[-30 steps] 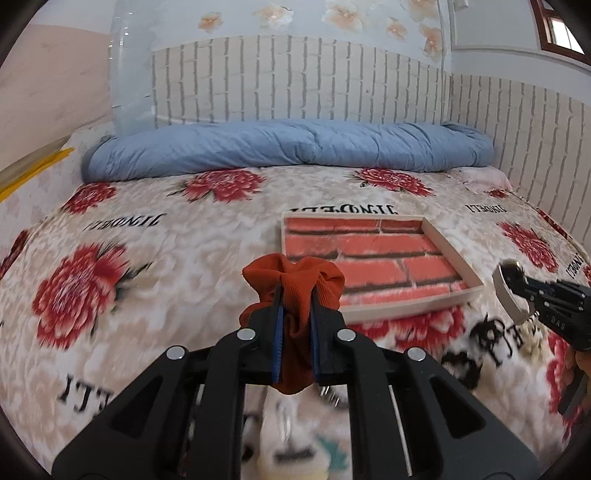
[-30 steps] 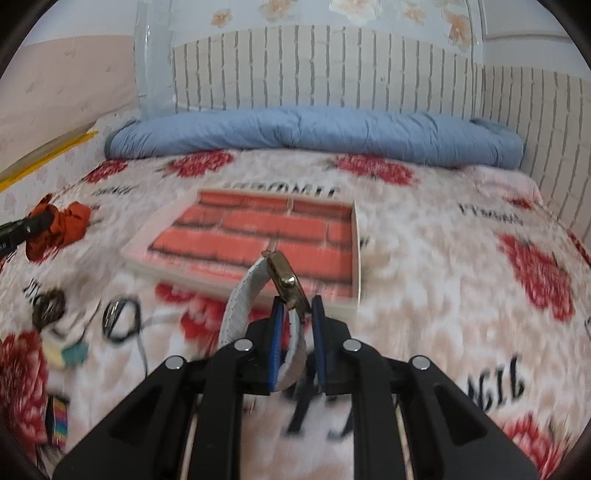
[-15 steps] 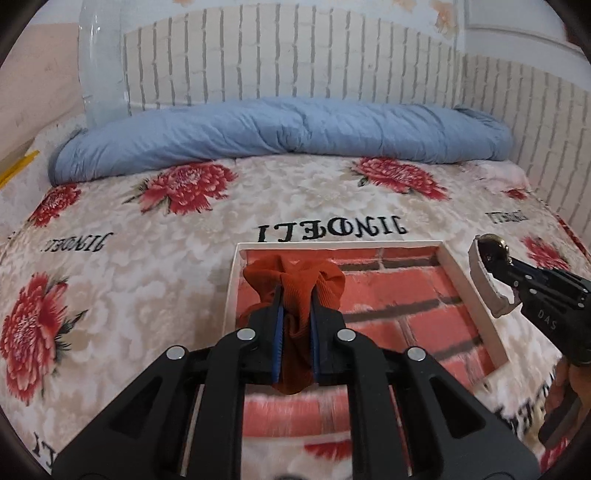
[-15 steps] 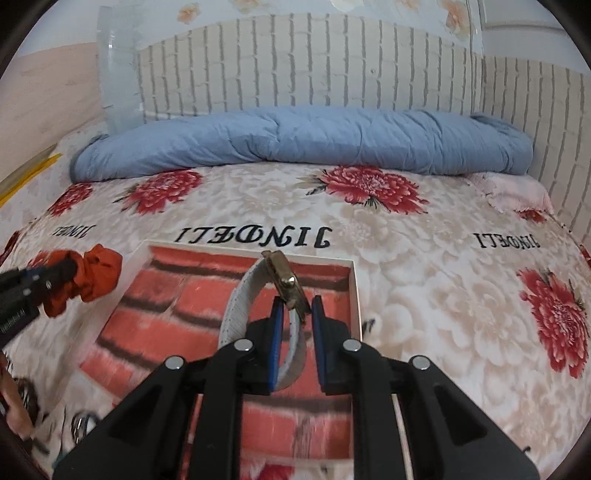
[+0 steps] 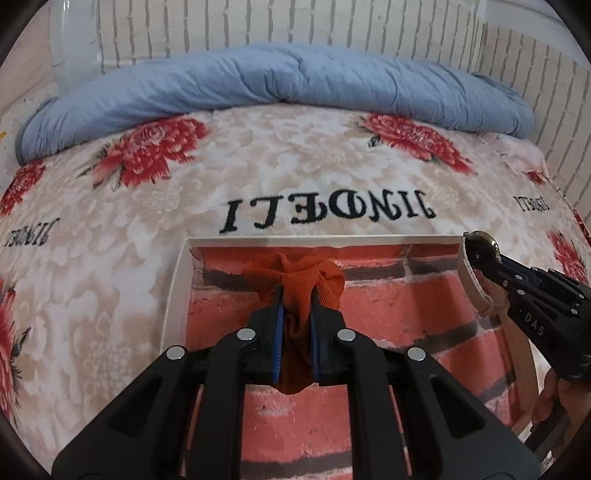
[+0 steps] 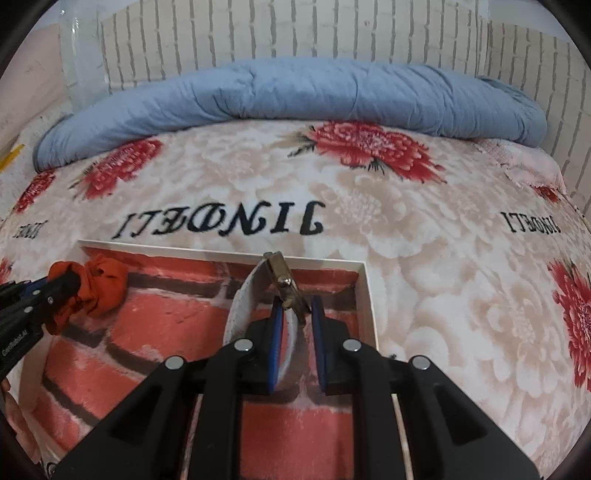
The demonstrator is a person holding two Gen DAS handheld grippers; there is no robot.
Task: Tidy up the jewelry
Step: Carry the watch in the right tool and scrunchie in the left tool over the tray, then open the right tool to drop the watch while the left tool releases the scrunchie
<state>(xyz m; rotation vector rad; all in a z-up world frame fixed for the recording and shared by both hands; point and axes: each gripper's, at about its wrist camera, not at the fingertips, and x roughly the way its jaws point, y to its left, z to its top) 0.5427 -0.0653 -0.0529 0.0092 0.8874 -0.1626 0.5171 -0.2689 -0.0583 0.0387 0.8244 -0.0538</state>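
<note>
Both claws reach level over one brick-print tray [image 5: 177,295]: left claw [image 5: 295,314] clamps one orange scrunchie [image 5: 295,280], right claw [image 6: 297,317] pinches one white watch [image 6: 240,306] at three o'clock.

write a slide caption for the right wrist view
Right gripper holding a white watch strap with metal buckle over the brick-patterned white-rimmed tray.

Floral bedspread [image 5: 295,173] w/ blue duvet [image 5: 280,77], white brick wall [image 6: 295,33].
</note>
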